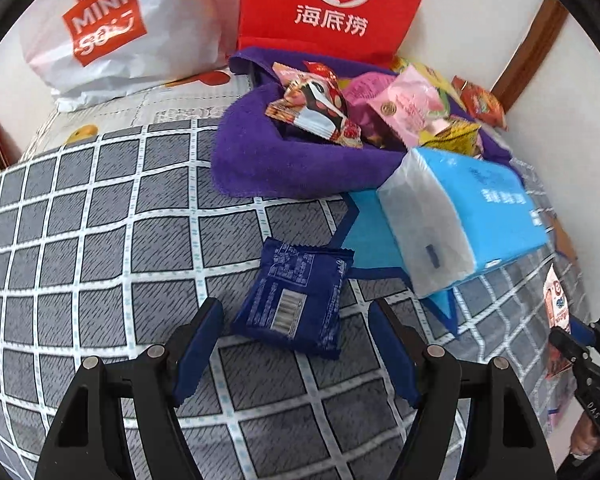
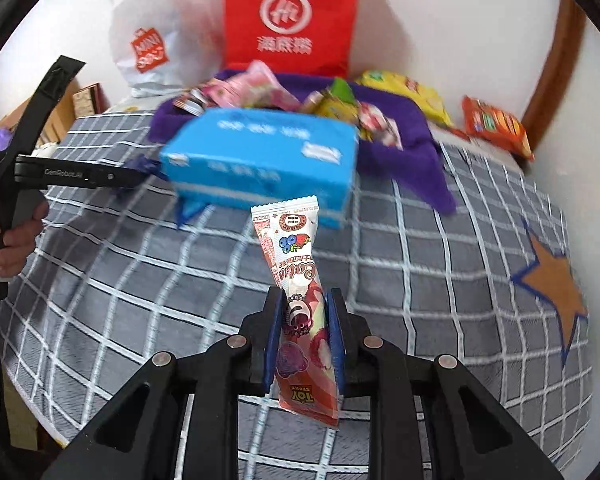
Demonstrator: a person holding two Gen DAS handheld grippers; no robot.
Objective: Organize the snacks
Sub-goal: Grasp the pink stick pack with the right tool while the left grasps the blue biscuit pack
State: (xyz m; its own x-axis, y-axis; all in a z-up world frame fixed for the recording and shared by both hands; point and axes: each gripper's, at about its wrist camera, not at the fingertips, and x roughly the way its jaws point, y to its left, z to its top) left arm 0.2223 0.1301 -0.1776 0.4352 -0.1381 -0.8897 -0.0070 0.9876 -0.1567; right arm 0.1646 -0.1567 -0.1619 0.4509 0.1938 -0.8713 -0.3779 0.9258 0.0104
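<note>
Snack packet [image 1: 296, 300] lies flat between parted jaws, bedspread [image 1: 100, 240] around.

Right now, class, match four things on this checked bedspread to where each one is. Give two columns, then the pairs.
Things:
1. dark blue packet
2. pink snack stick
3. blue tissue pack
4. red bag

Places:
A. standing against the wall behind the purple towel
B. clamped in the right hand-held gripper
C. flat on the bedspread between the fingers of the open left hand-held gripper
D. lying beside the towel's near edge

Pairs: 1-C, 2-B, 3-D, 4-A
</note>
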